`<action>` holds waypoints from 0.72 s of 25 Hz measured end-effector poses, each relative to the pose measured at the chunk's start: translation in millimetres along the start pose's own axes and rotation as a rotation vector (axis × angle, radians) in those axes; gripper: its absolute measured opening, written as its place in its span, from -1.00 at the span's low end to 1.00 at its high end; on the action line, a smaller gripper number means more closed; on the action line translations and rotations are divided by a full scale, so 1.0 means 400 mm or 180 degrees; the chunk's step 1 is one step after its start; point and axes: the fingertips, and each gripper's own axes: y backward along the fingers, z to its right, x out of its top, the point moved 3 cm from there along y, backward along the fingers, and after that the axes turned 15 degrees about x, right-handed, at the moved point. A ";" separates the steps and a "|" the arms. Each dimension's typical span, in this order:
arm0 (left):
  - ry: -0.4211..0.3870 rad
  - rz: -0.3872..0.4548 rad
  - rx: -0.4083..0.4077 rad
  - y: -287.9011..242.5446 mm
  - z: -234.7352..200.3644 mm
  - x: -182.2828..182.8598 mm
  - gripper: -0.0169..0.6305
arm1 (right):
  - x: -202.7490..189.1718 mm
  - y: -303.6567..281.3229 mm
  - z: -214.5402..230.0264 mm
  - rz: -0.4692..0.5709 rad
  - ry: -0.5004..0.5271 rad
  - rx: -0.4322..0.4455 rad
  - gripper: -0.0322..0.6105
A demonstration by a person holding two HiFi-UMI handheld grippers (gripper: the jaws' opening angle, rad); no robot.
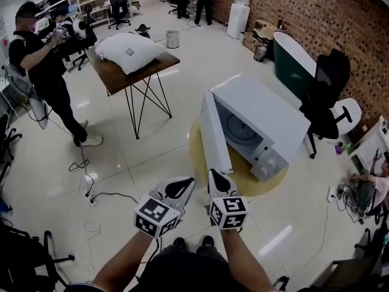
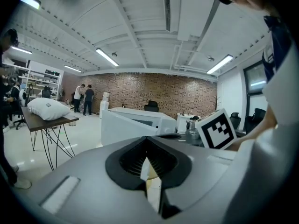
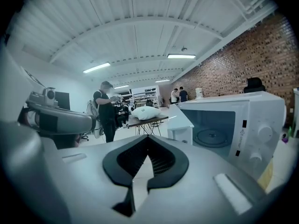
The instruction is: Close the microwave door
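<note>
Squarely in the middle of the floor sits the white microwave [image 1: 267, 117], on a low round yellowish table [image 1: 246, 184], its long axis running from far left to near right. Its open front faces near left, showing the turntable inside, and the control knobs are at its near right end. The microwave door [image 1: 214, 132] stands wide open, hinged at the far left end and pointing edge-on towards the person, its long side running far to near. The right gripper [image 1: 214, 176] is just beside the door's near end; whether it touches cannot be told. Its jaws are closed on nothing. The left gripper [image 1: 189, 183], just to the left of it and clear of the door, is likewise closed and empty. Further off to the left, a white pillow [image 1: 129, 50] lies on a wooden table [image 1: 118, 78].
</note>
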 end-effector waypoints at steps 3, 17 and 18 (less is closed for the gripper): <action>-0.0002 0.0014 0.0008 -0.005 0.000 0.006 -0.92 | 0.004 0.010 0.024 0.0005 -0.0005 -0.0114 -0.89; -0.0097 0.0019 -0.0269 -0.102 0.095 0.042 -0.92 | 0.035 0.107 0.242 0.0066 0.0051 -0.0821 -0.89; -0.0108 0.0012 -0.0295 -0.110 0.103 0.043 -0.92 | 0.033 0.111 0.261 0.0064 0.0052 -0.0871 -0.89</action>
